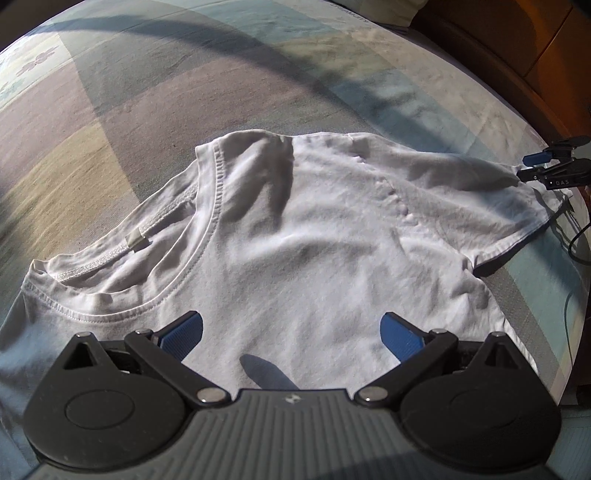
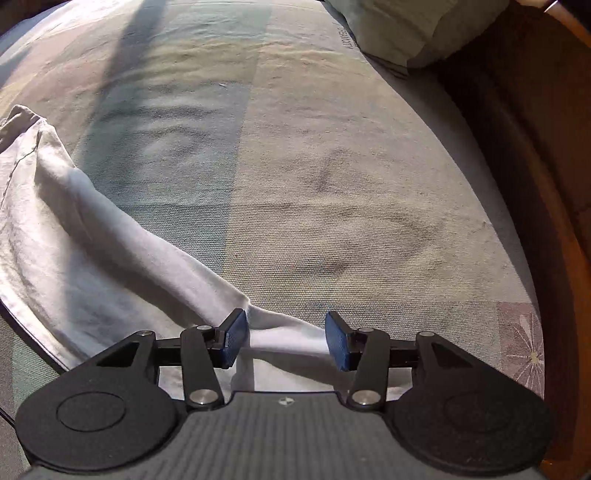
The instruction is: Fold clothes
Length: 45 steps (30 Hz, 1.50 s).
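Folding has hardly begun, by the look of it. One white shirt (image 1: 314, 240) lies spread on the bed (image 1: 110, 129), neckline toward the left in the left wrist view, a sleeve reaching out to the right. No clean fold shows anywhere; both sides and the body remain to be turned in.

Left gripper (image 1: 291, 334) hangs over the chest of the shirt with fingers spread wide and nothing between them. Right gripper (image 2: 286, 339) sits at the sleeve end; a twisted strip of cloth runs between its fingers, but the pads stand clear of it, so the grip looks released.

The cloth is thin, creased and softly rumpled, with a ribbed collar and a small tag inside the neck. A pillow (image 2: 406, 33) lies at the bed's far end.
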Each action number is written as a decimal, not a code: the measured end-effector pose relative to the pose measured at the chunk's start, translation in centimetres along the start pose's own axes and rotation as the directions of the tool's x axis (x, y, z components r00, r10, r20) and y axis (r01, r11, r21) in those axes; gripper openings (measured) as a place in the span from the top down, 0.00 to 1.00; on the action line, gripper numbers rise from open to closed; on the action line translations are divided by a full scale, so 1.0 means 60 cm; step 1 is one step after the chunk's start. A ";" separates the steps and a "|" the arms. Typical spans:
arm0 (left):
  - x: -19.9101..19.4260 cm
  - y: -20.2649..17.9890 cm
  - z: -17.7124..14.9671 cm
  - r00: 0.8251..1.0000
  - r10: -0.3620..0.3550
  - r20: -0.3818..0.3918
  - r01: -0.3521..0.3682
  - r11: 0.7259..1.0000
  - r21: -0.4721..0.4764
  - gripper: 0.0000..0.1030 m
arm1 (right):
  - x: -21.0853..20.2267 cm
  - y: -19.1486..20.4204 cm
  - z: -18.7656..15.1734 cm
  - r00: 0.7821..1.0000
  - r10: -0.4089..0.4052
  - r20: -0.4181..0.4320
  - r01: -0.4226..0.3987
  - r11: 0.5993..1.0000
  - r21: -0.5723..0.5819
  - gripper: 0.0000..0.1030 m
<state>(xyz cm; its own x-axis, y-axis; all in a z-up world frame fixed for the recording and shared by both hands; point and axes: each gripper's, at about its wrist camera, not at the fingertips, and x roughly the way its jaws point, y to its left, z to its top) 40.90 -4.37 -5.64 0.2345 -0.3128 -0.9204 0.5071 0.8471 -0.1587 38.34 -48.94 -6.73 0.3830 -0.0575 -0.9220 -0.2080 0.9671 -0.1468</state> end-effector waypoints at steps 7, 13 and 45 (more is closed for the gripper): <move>-0.005 -0.006 0.005 1.000 -0.003 0.016 0.003 1.000 0.013 0.02 | -0.008 0.035 0.021 0.997 -0.081 -0.005 0.080 0.989 -0.123 0.96; -0.012 0.005 0.004 0.999 0.009 0.032 -0.009 1.000 -0.005 0.02 | -0.036 0.020 0.058 0.990 -0.135 0.051 0.128 0.984 0.120 0.77; -0.012 0.033 0.020 0.992 -0.010 0.126 0.017 0.998 -0.062 0.02 | -0.031 0.231 0.147 0.981 0.044 0.189 -0.076 0.983 0.167 0.61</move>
<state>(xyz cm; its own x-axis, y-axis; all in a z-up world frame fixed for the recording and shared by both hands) 42.73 -2.98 -4.87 0.3323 -0.3725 -0.8665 0.4589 0.8665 -0.1965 42.73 -33.27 -3.90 0.5370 0.0332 -0.8429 -0.0838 0.9964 -0.0141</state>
